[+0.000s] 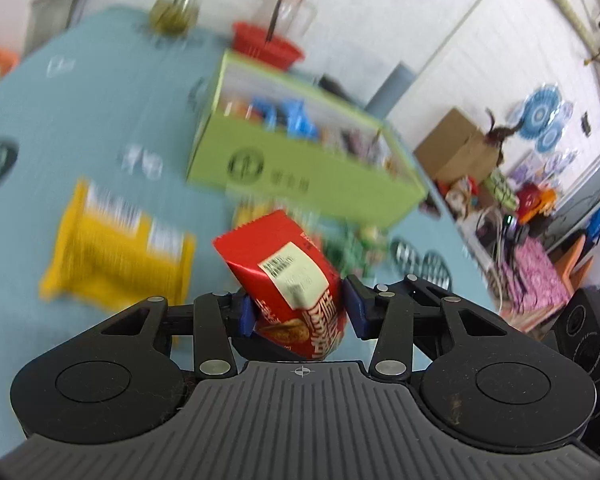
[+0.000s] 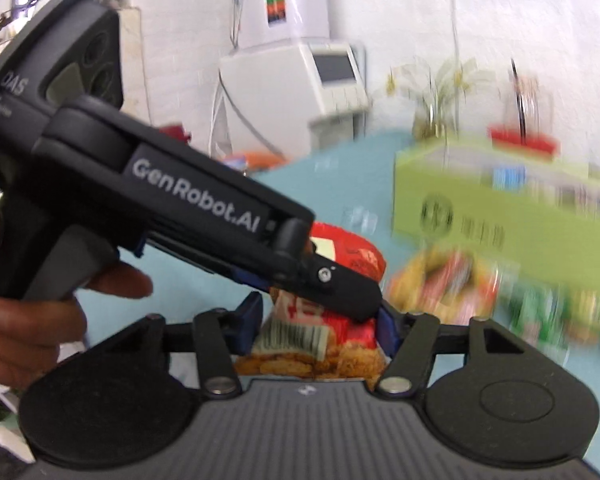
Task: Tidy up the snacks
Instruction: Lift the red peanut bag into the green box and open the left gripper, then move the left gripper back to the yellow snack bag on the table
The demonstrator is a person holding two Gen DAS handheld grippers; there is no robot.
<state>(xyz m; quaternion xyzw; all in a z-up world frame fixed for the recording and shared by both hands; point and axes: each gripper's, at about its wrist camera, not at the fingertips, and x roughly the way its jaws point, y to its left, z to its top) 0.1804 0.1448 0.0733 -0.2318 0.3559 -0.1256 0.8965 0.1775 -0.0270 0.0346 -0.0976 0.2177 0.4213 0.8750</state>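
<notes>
Left gripper (image 1: 300, 312) has its blue pads closed against a red snack packet (image 1: 288, 280), lifted clear of the blue tablecloth (image 1: 80, 120). The right gripper (image 2: 318, 328) brackets the same red packet (image 2: 340, 332); its left pad (image 2: 248, 320) seems to stand just off the wrapper, and whether it grips cannot be told.

In the left wrist view, left to right: a yellow packet (image 1: 116, 248) lies flat on the cloth, a vase of stems (image 1: 176, 12) stands at the far edge, then a green box (image 1: 300, 152) full of snacks with a red basket (image 1: 266, 46) behind it, and cluttered cardboard boxes (image 1: 456, 148) against the white wall. The red packet hangs in front of the green box, with blurred loose snacks (image 1: 352, 248) between them.
</notes>
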